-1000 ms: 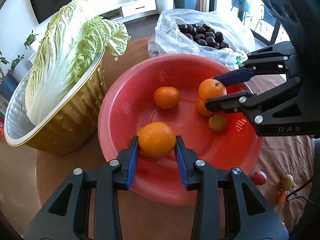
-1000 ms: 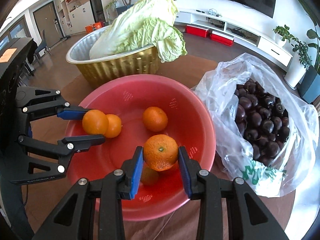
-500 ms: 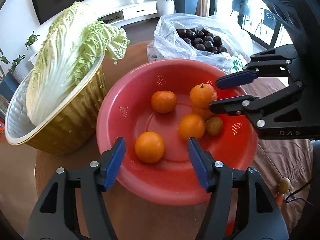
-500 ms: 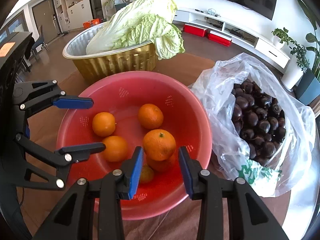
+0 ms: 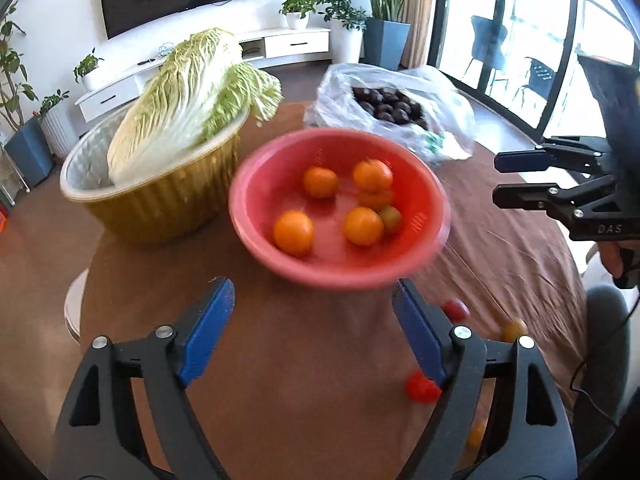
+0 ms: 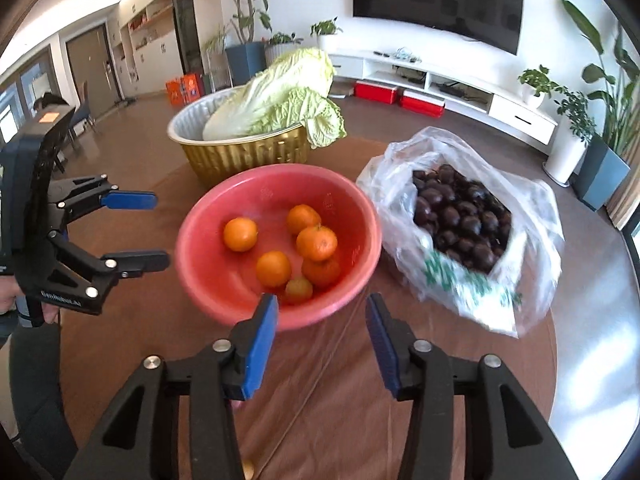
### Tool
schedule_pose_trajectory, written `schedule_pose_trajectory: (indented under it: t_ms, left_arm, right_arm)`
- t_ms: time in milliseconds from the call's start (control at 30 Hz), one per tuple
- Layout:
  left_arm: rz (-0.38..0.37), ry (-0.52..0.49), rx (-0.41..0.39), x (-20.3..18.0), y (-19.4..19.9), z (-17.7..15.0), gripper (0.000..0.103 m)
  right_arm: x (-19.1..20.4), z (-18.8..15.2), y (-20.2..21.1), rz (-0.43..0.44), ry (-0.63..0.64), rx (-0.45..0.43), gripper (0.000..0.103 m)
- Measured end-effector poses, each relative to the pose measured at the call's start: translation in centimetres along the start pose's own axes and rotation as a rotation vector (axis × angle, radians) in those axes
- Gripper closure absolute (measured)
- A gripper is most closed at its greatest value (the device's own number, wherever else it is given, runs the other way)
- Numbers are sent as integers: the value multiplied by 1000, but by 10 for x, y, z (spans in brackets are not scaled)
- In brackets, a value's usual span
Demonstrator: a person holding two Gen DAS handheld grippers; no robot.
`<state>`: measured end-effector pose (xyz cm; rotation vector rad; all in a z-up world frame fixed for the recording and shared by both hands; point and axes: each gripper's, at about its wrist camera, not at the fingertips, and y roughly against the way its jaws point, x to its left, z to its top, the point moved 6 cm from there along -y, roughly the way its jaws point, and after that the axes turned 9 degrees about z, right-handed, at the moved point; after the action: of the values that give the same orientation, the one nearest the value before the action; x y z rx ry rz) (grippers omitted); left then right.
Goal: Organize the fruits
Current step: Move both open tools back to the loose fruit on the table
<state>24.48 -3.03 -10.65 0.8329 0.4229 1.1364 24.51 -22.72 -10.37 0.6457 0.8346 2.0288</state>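
Both grippers are opening with nothing between their blue pads: the left gripper [image 5: 312, 328] is standing wide, the right gripper [image 6: 322, 338] narrower, each hanging over the brown table [image 5: 280, 380] short of the red bowl [image 6: 208, 280]. Inside the bowl are lying the oranges [image 6: 316, 243]. Beyond are sitting a gold tub [image 6: 248, 156] holding a cabbage [image 6: 276, 100] and a plastic bag [image 6: 532, 248] of dark fruit. Small red fruits [image 5: 420, 388] are lying loose on the table.
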Motion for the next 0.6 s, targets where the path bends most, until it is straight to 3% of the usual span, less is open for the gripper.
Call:
schedule_pose_trajectory:
  t_ms: [167,367,600]
  left_arm:
    - [-49,-61,13,-29,25,-41,23]
    - [-163,-229,22,-76,48,-88,23]
    - [-236,-374,41,-112,50,-120,23]
  right_arm:
    - [10,-49,15,25,-56,16,51]
    - [26,-101,17,93,-108,71,51]
    - [42,-129,16,141,-152,95,52]
